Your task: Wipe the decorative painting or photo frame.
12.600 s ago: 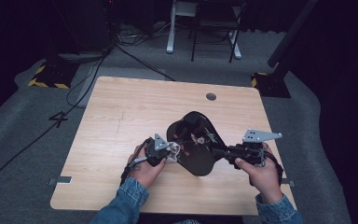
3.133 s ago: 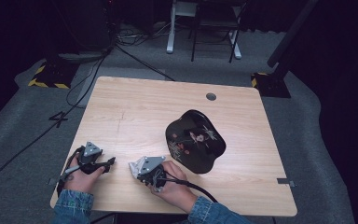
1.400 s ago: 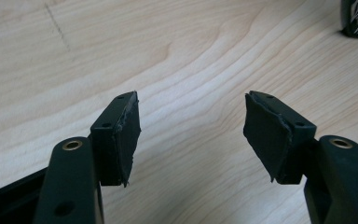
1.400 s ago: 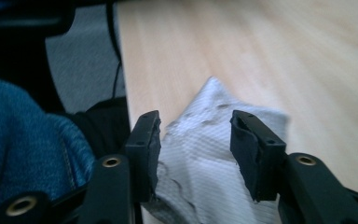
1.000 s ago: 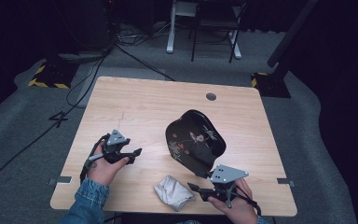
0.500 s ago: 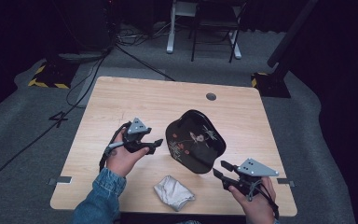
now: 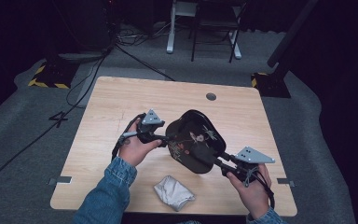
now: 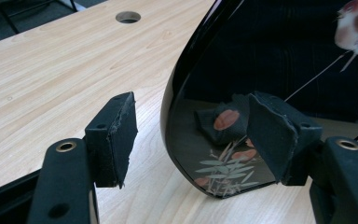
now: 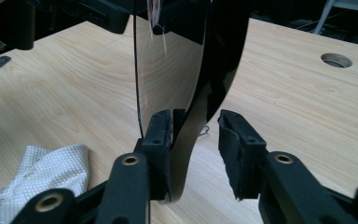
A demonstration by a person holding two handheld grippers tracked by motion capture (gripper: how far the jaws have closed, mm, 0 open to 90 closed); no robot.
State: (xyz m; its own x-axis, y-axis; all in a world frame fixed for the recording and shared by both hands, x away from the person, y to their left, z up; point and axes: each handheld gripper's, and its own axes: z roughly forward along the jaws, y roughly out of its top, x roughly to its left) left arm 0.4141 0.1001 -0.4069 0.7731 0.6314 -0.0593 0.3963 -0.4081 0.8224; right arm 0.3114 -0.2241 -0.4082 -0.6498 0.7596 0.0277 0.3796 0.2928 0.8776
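Observation:
A glossy black lacquer tray (image 7: 196,140) with a painted plant motif sits mid-table. My left gripper (image 7: 165,137) is at its left rim. In the left gripper view the tray (image 8: 270,56) has its rim between the open jaws of the left gripper (image 8: 191,140), one pad outside and one over the inside, neither pressing. My right gripper (image 7: 218,162) is at the tray's near right rim. In the right gripper view the tray's wall (image 9: 186,56) stands between the jaws of the right gripper (image 9: 195,140). They have just been closing; a gap remains at the right pad.
A crumpled white cloth (image 7: 173,192) lies near the table's front edge, left of the right hand, and the cloth (image 9: 46,172) appears low left in the right gripper view. A round cable hole (image 7: 210,96) is at the table's far side. Chair legs and cables lie on the floor beyond.
The left hand moved right to the tray's left rim. The right hand moved up from the front edge to the tray's near right rim, its jaws narrowing. Tray and cloth stayed put.

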